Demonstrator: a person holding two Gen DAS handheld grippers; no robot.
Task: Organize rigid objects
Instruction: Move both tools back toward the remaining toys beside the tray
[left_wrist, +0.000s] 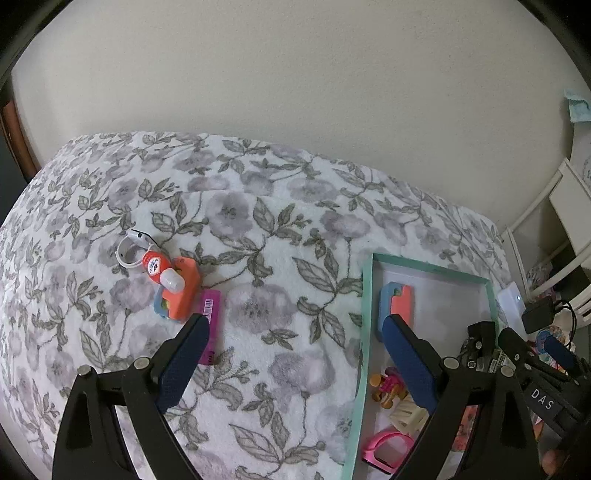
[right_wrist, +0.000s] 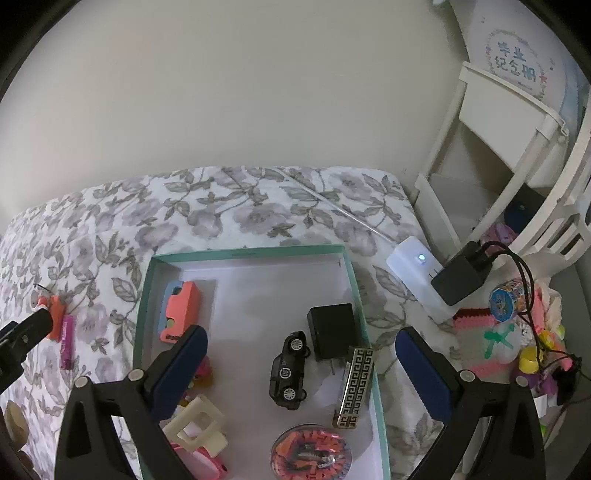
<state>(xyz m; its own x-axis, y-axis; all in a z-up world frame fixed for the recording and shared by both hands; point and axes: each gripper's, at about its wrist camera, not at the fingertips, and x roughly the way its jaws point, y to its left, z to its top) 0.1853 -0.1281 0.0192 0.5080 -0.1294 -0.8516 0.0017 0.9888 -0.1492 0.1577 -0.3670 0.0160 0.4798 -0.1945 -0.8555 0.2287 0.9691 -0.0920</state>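
Right wrist view: I'm holding the right gripper (right_wrist: 301, 356) spread wide and empty over the tray (right_wrist: 255, 252); left gripper (left_wrist: 295, 349) likewise empty. Descending carelessly, I'm risking knocking the toy car (right_wrist: 288, 371).

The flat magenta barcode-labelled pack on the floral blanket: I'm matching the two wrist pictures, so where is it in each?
Left wrist: the magenta pack lies left of centre, beside the left gripper's left finger.
Right wrist: it lies at the far left edge.
Shared landmark: the teal-rimmed white tray, to its right in both.
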